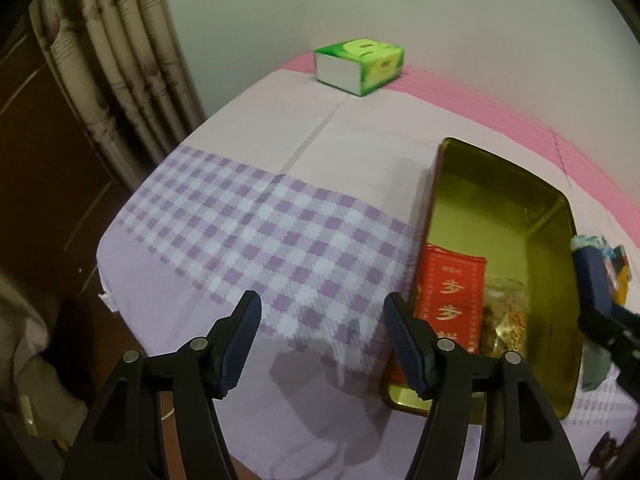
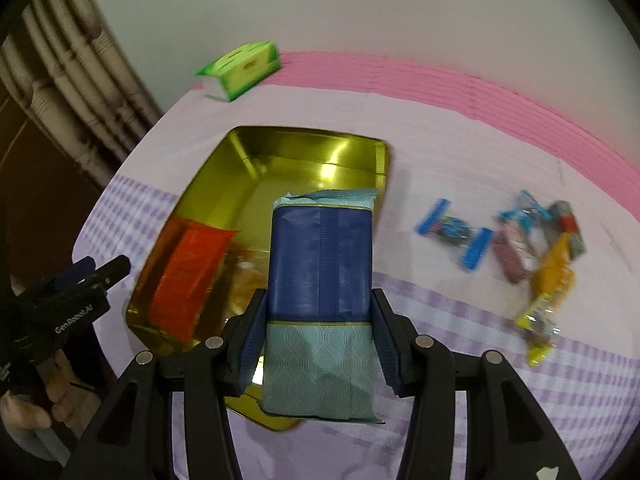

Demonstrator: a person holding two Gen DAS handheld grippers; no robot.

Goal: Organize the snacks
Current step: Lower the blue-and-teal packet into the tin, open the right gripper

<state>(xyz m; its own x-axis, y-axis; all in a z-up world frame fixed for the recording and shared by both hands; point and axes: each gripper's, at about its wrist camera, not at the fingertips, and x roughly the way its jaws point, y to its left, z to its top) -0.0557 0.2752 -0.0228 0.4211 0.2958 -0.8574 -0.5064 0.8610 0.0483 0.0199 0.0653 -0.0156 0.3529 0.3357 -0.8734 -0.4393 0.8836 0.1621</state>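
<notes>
A gold tin tray (image 1: 500, 188) (image 2: 280, 152) lies on the cloth-covered table. In it are a red packet (image 1: 452, 300) (image 2: 188, 276) and a clear bag of golden snacks (image 1: 506, 316). My right gripper (image 2: 318, 332) is shut on a blue and teal packet (image 2: 320, 280), held above the tray's near right part. That packet and gripper show at the right edge of the left wrist view (image 1: 596, 280). My left gripper (image 1: 320, 332) stands open over the checked cloth, left of the tray, nothing between its fingers.
A green tissue pack (image 1: 360, 64) (image 2: 244, 68) sits at the table's far corner by the wall. Several loose snack packets (image 2: 532, 240) lie on the cloth right of the tray. A curtain (image 1: 112, 60) hangs left of the table, whose left edge drops off.
</notes>
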